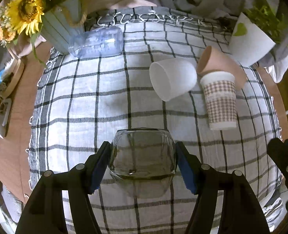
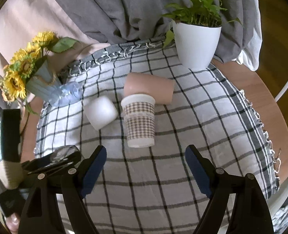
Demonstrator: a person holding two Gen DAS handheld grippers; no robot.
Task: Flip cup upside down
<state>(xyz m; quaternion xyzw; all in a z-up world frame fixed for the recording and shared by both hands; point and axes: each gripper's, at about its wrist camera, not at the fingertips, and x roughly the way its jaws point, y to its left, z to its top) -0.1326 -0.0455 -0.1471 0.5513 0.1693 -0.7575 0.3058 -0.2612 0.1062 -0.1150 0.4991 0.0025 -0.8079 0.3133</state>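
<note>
Two grippers: left gripper clamps an empty glass cup; right gripper gapes, holding nothing.

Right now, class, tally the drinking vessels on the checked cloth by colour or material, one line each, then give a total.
Clear glass cup, between the left gripper fingers: 1
Frosted white cup: 1
Pink cup: 1
Checked paper cup: 1
Clear plastic jar: 1
Total: 5
</note>
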